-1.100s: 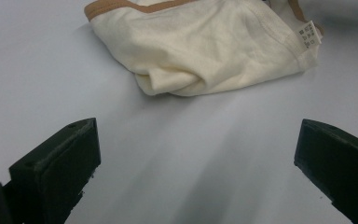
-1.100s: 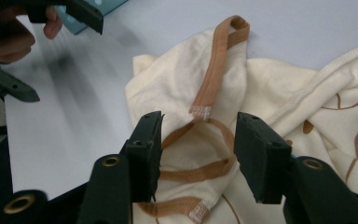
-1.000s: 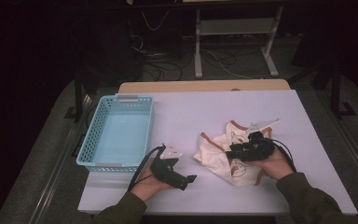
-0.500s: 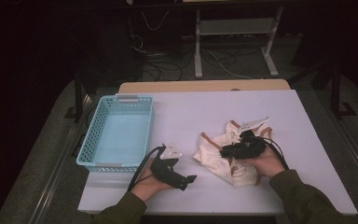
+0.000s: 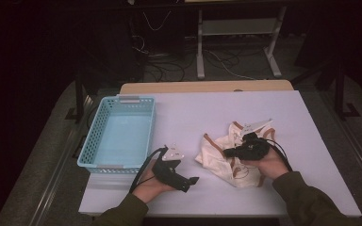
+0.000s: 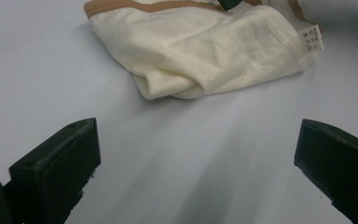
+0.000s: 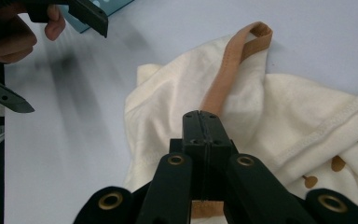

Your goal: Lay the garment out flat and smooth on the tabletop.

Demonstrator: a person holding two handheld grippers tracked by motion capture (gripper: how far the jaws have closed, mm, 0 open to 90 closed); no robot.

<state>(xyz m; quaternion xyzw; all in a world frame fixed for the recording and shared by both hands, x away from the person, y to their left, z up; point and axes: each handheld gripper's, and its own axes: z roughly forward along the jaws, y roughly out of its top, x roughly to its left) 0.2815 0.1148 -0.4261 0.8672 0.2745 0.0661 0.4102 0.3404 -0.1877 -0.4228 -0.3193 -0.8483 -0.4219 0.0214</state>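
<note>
Item: cream knit garment (image 5: 226, 155) with tan-brown binding, crumpled in a loose heap at lower centre-right of the high view, on the pale bench (image 5: 207, 110); small brown printed motifs and a white care label (image 6: 311, 38) at one hem. Handling, by judgement: light, soft, limp; it will drape and trail when lifted, not slippery, not fragile; a single pinch will raise one layer and let the rest hang. Best holds: the tan strap loop (image 7: 242, 51) or the bound edges, firmer than the plain knit. Right tongs (image 7: 201, 122): have just been closing and are now clenched on the tan strap, the band running out beyond the tips and showing again beneath them. Left tongs (image 6: 196, 163): released, jaws wide apart over bare bench, garment ahead of them and apart. Light-blue plastic basket (image 5: 94, 141): mid-left of the high view, well apart from the garment.
</note>
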